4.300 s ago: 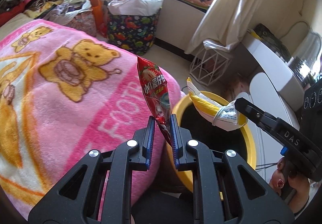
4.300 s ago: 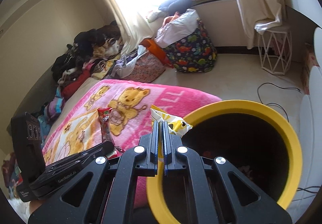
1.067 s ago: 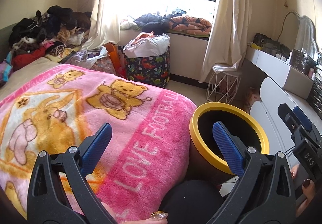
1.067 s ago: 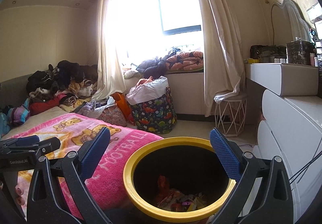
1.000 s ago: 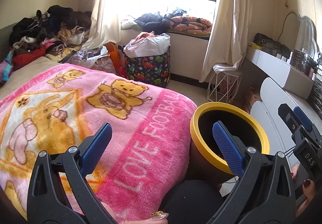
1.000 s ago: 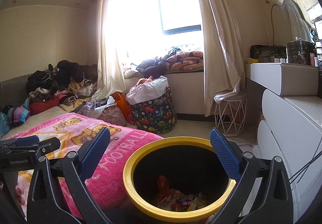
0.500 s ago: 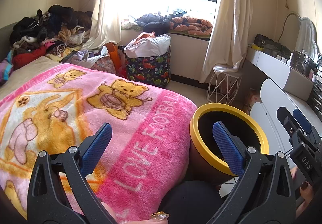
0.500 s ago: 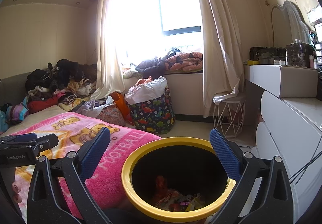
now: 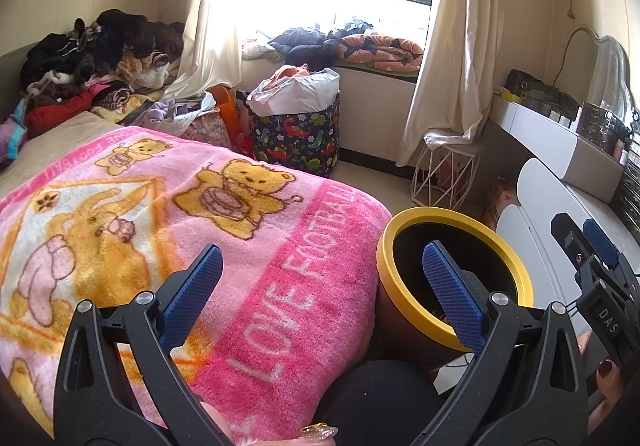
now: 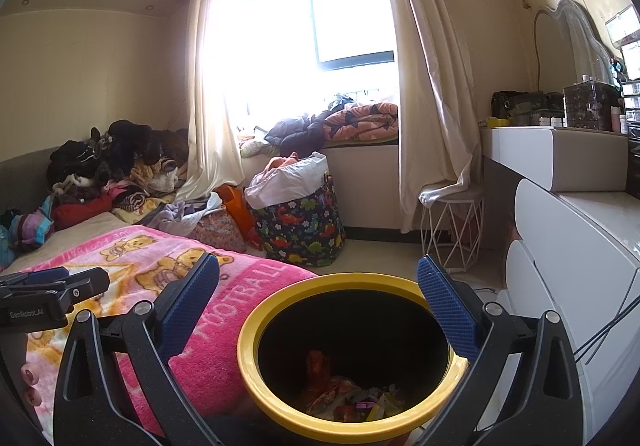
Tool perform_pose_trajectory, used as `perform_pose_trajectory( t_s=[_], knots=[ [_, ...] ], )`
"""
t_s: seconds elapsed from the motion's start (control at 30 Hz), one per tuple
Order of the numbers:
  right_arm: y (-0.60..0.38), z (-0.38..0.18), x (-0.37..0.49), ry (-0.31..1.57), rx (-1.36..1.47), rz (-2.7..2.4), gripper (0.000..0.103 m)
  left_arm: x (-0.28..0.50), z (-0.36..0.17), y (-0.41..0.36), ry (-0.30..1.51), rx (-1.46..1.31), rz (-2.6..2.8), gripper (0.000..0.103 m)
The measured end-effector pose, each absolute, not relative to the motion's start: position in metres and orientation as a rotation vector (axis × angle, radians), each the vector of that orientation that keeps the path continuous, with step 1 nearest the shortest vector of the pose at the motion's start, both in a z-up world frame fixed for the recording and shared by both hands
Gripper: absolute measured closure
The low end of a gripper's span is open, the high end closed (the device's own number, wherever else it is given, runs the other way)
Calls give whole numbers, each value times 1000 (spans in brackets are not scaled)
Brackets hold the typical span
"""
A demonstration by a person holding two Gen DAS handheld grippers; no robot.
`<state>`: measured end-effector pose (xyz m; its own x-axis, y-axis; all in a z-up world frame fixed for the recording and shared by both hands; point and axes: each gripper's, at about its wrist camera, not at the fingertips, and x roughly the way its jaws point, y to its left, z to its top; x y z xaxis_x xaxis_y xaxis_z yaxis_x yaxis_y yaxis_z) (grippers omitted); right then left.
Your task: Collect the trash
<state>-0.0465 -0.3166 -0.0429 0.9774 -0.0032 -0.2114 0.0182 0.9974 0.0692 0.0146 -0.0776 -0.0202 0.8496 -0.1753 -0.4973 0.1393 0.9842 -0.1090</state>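
Observation:
A yellow-rimmed bin (image 9: 516, 270) (image 10: 256, 318) stands beside the bed, dark inside. Several crumpled snack wrappers (image 10: 344, 398) lie at its bottom, seen in the right wrist view. My left gripper (image 9: 322, 286) is open and holds nothing; it hovers over the pink blanket's edge and the bin's left rim. My right gripper (image 10: 318, 300) is open too, with nothing between its blue pads, just above the bin's mouth. The right gripper (image 9: 592, 258) shows at the right edge of the left wrist view; the left gripper (image 10: 48, 294) shows at the left of the right wrist view.
A pink bear-print blanket (image 9: 160, 213) (image 10: 168, 270) covers the bed left of the bin. White drawers (image 10: 576, 270) stand close on the right. A dinosaur-print laundry bag (image 10: 300, 230), a white wire stool (image 10: 452, 230) and piled clothes (image 10: 116, 165) lie beyond.
About four seconds ago each gripper was shut on a wrapper over the bin; both now stand open without them. Over the last second both grippers have hardly shifted.

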Motion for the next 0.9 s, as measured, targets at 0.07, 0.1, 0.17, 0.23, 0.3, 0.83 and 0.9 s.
perform_pose_trajectory(
  t_s=[0.07,0.1,0.17,0.23,0.3,0.83,0.9],
  knots=[
    [-317,-43,-47,212,71,-13,7,14,-20,-77,530,-70,-166,11],
    [-318,-43,-47,212,72,-15,7,15,-20,-78,530,-70,-166,11],
    [-319,-43,-47,211,73,-17,7,14,-20,-77,529,-71,-167,11],
    [-319,-43,-46,212,73,-18,7,14,-20,-77,530,-70,-165,11],
    [-320,-43,-46,212,74,-16,7,15,-20,-77,529,-70,-166,11],
    [-322,-43,-47,210,76,-18,7,14,-21,-78,528,-71,-165,11],
    [-322,-43,-46,210,75,-18,7,14,-21,-78,527,-72,-164,11]
  ],
)
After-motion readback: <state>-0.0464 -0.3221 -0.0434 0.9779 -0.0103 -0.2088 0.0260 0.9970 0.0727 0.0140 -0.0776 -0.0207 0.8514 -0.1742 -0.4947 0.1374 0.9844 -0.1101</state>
